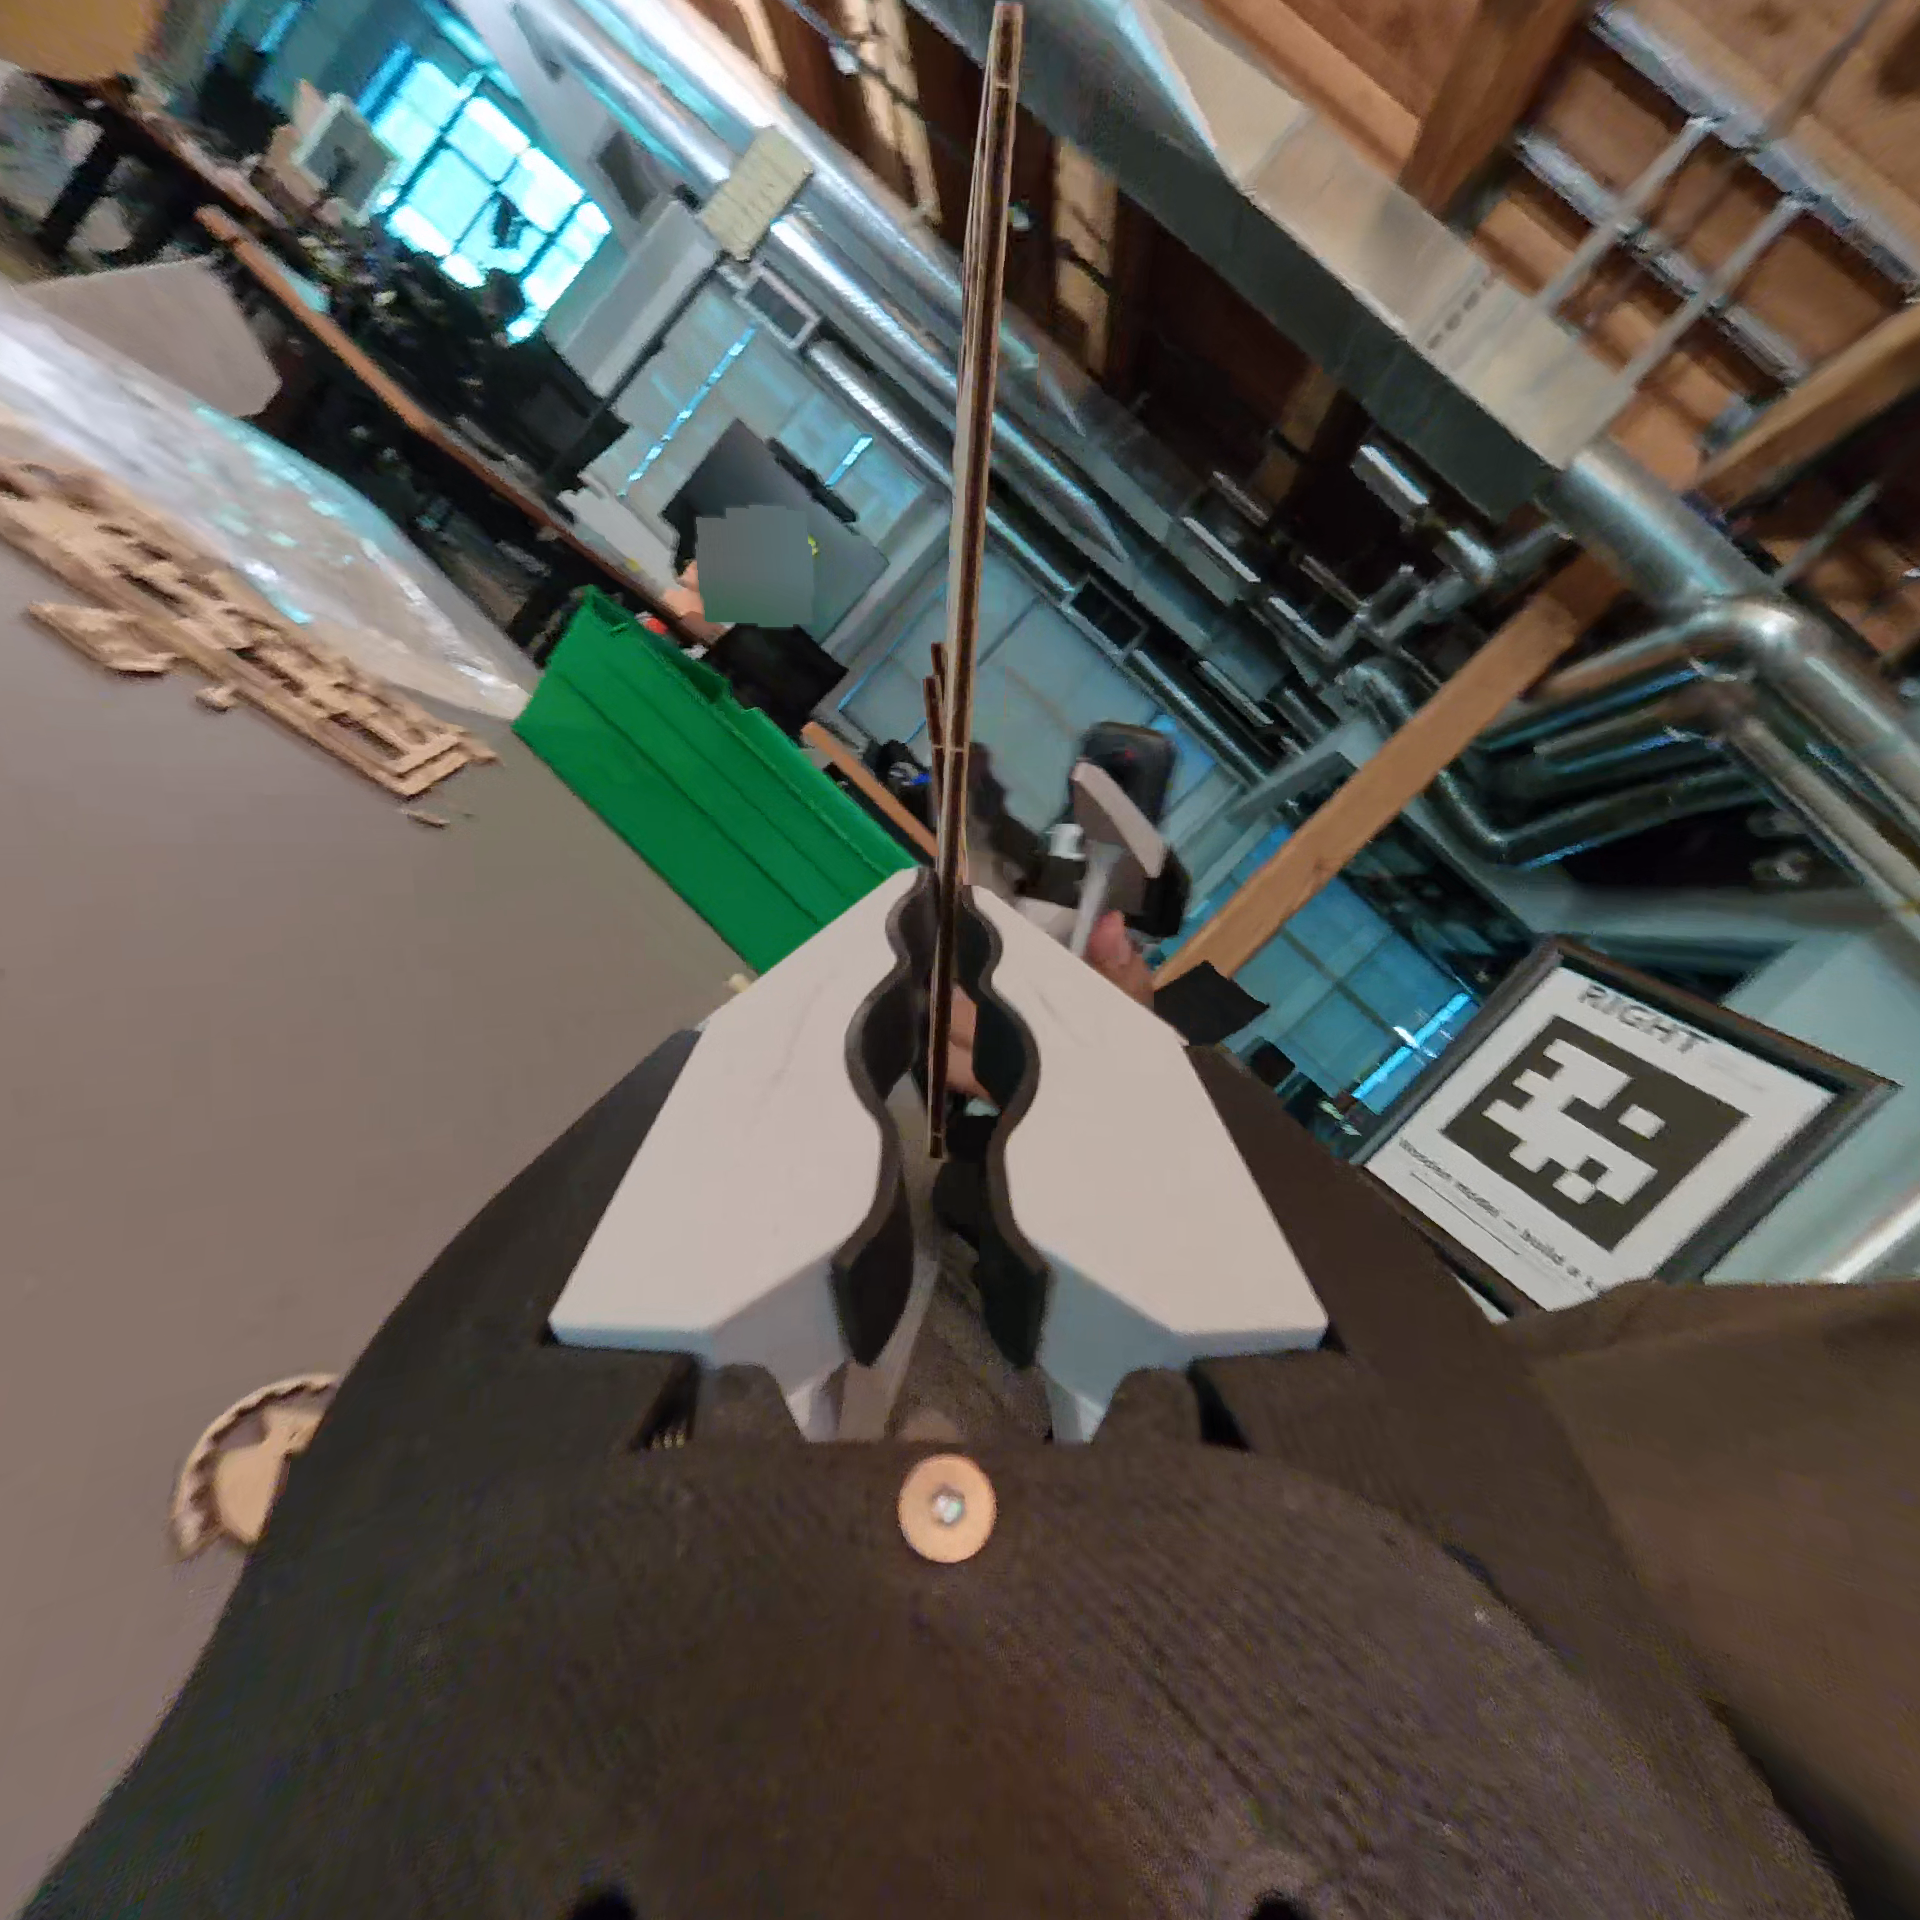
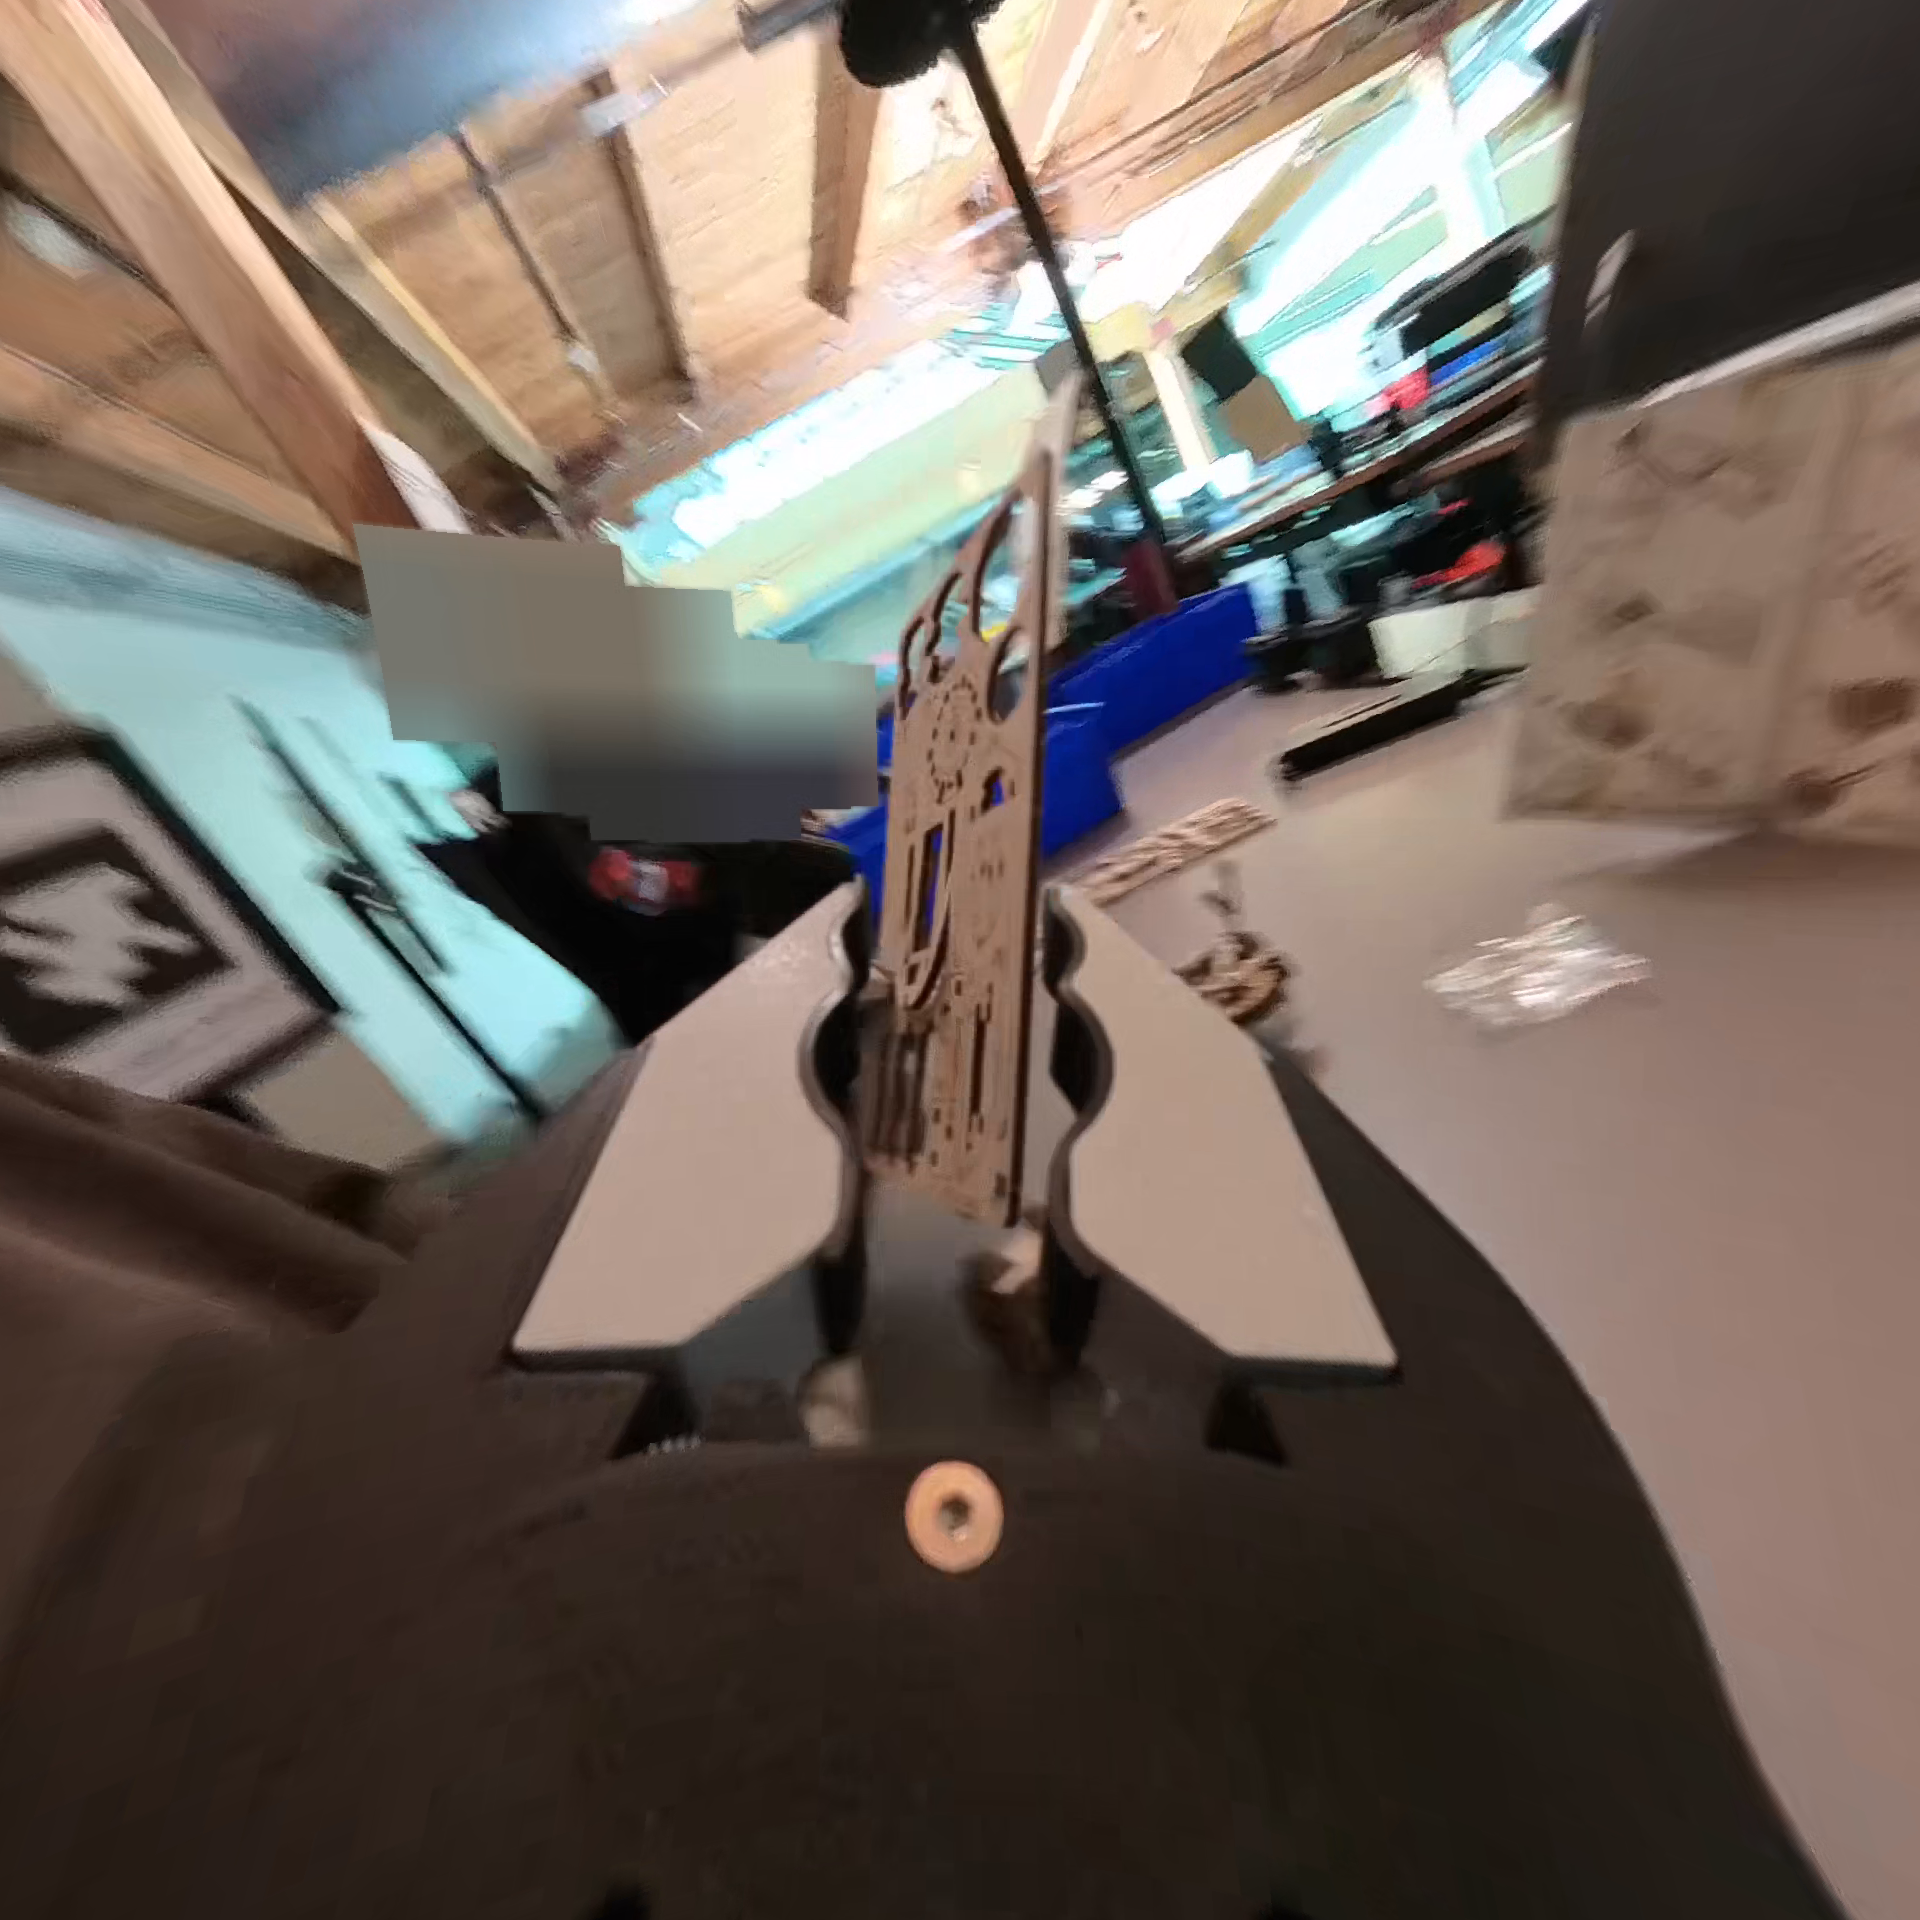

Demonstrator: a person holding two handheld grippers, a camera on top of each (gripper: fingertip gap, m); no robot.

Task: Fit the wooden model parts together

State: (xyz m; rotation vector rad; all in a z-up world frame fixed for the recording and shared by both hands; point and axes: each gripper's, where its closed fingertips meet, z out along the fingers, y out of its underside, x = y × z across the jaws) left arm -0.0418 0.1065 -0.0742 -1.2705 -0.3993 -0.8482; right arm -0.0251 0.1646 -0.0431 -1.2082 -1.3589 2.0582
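My left gripper (image 1: pixel 948 894) is shut on a thin stack of laser-cut wooden sheets (image 1: pixel 982 416). I see them edge-on, and they rise to the top of the left wrist view. My right gripper (image 2: pixel 956 914) is open. A laser-cut wooden sheet (image 2: pixel 966 790) with gear and slot cut-outs stands between its fingers, turned at an angle, and neither pad presses on it. The right gripper also shows in the left wrist view (image 1: pixel 1081 831), just behind the sheets. The right wrist view is blurred, and my left gripper does not show in it.
On the grey table (image 1: pixel 260 1039) lie more wooden sheets (image 1: pixel 239 644) and a gear-shaped part (image 1: pixel 244 1455). A green bin (image 1: pixel 707 790) and a framed marker sign (image 1: pixel 1621 1132) stand behind. The right wrist view shows a blue bin (image 2: pixel 1081 748), loose wooden parts (image 2: pixel 1184 836), a small assembly (image 2: pixel 1236 966) and plastic wrap (image 2: pixel 1538 966). Spacing between my two grippers at the tips: around 7 cm.
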